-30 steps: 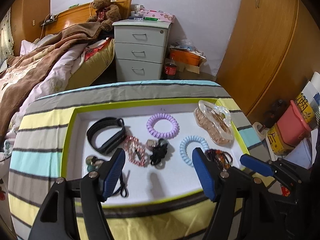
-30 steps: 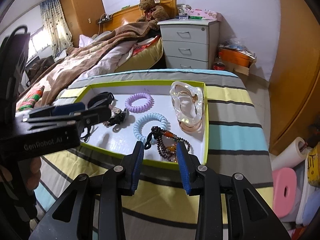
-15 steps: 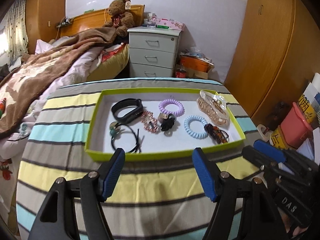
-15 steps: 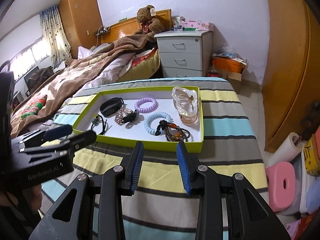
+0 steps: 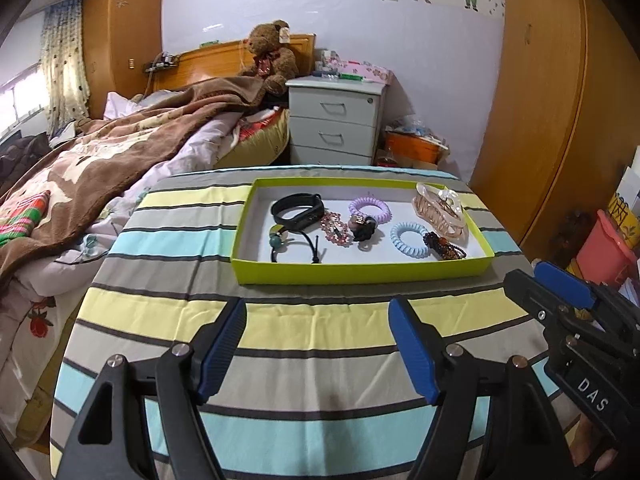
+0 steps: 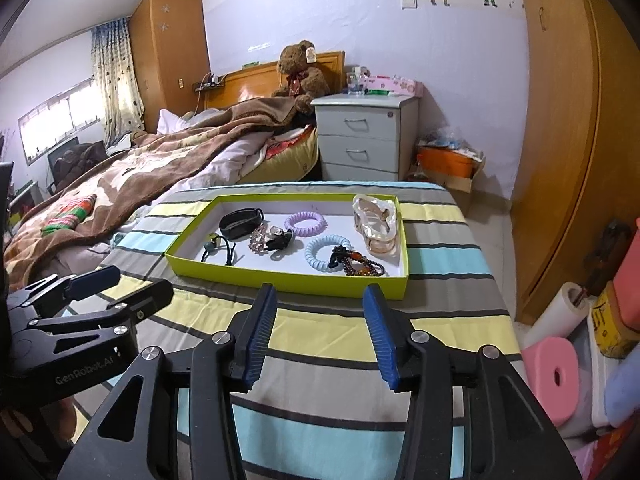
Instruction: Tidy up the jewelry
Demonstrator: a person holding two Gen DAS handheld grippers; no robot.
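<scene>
Left wrist view: left gripper (image 5: 316, 344) gapes wide and empty over the striped tabletop (image 5: 168, 312). The right gripper (image 6: 318, 332), jaws just opening, holds nothing. Jewelry lies in the green tray (image 5: 360, 274) beyond both.

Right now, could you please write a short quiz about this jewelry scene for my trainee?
1. True or false: the left tongs hold a bracelet.
2. Which coil hair tie lies nearer the clear hair claw: A) the purple coil tie, B) the blue coil tie?
3. What holds all the jewelry?

Key
1. False; both the left and the right tongs are open and empty, above the striped cloth.
2. B.
3. The green tray.
</scene>
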